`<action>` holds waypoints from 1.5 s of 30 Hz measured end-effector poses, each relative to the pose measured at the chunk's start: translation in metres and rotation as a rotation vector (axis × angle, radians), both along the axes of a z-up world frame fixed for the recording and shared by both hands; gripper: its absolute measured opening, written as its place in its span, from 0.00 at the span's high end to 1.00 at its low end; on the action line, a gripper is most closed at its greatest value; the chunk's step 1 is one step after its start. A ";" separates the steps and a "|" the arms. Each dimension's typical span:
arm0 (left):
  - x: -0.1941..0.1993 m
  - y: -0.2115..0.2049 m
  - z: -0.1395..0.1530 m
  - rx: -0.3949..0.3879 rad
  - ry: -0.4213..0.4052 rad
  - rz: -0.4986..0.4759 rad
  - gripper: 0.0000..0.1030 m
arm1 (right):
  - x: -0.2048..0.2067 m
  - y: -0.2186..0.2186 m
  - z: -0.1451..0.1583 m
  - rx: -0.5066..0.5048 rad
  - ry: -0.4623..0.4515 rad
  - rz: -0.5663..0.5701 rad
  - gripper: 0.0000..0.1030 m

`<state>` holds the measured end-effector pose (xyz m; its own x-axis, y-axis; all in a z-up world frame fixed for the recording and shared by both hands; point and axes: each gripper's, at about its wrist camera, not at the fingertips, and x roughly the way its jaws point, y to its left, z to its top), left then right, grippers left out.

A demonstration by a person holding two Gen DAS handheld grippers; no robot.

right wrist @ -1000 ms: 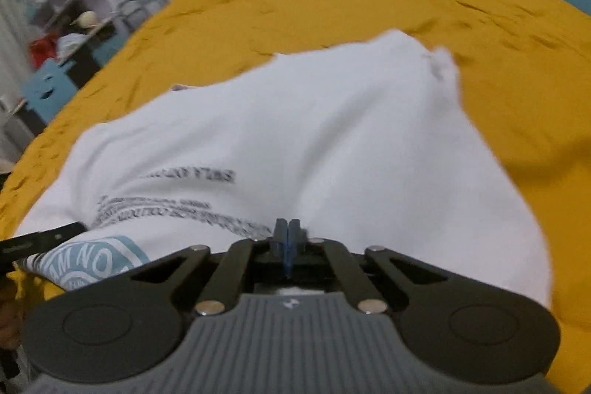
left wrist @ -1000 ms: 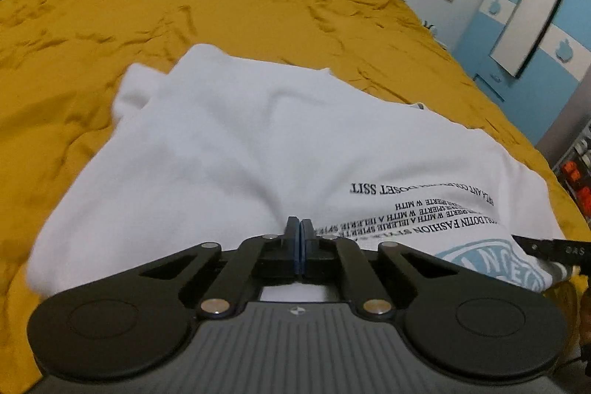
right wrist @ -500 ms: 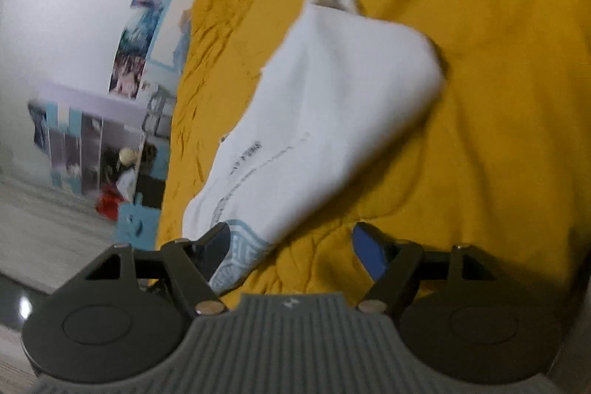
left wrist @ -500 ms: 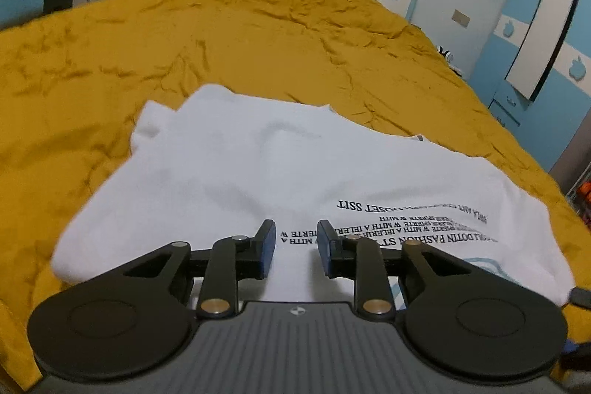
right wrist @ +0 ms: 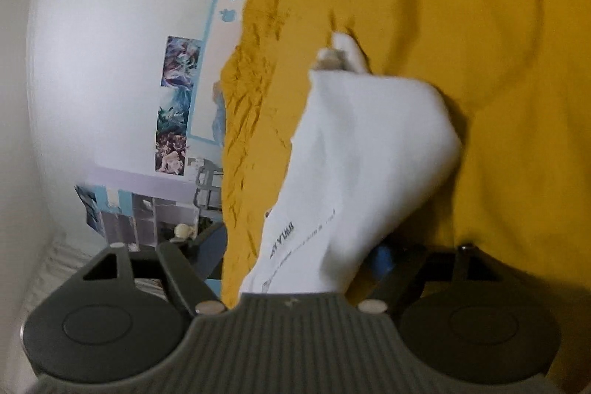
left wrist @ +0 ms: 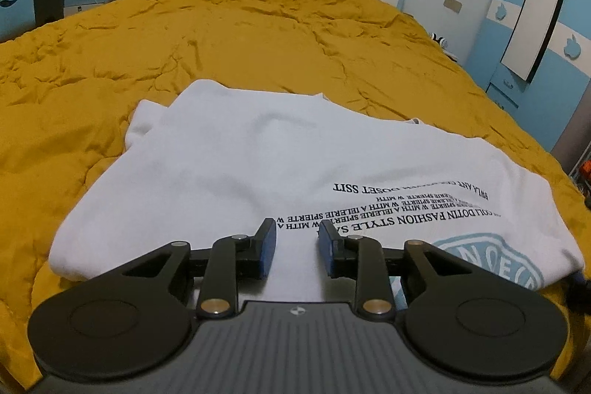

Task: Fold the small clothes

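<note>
Left wrist view: the left gripper (left wrist: 293, 248), clamped a second ago, now stands parted over the white printed T-shirt (left wrist: 258, 165), folded on the mustard bedspread (left wrist: 221, 36). The right gripper (right wrist: 295, 268) has let go too, jaws wide (view tilted, blurred), so this fold seems finished.

The white shirt (left wrist: 258, 165) is soft, matt cloth with flat black print. Beneath it, the mustard bedspread (left wrist: 221, 36) is matt, crinkled fabric. The left gripper (left wrist: 293, 242) is matt black plastic with ribbed grey housing.
</note>
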<state>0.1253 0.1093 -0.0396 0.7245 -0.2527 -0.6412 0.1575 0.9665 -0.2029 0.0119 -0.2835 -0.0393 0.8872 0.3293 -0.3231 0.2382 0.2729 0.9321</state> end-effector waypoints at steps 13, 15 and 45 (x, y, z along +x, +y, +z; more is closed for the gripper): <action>0.003 0.001 0.000 -0.027 0.016 0.008 0.68 | 0.023 0.020 -0.013 -0.041 0.184 -0.164 0.38; 0.001 0.003 0.001 -0.051 0.009 0.010 0.68 | 0.021 0.026 -0.009 -0.060 0.175 -0.249 0.82; -0.028 0.199 0.027 -0.344 -0.084 0.477 0.74 | 0.126 0.324 0.140 -0.978 -0.244 0.523 0.76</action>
<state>0.0977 0.3085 -0.0125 0.8537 -0.0698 -0.5160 -0.2493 0.8152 -0.5228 0.1382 0.0406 0.1010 0.7897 0.3795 -0.4821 -0.2776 0.9217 0.2708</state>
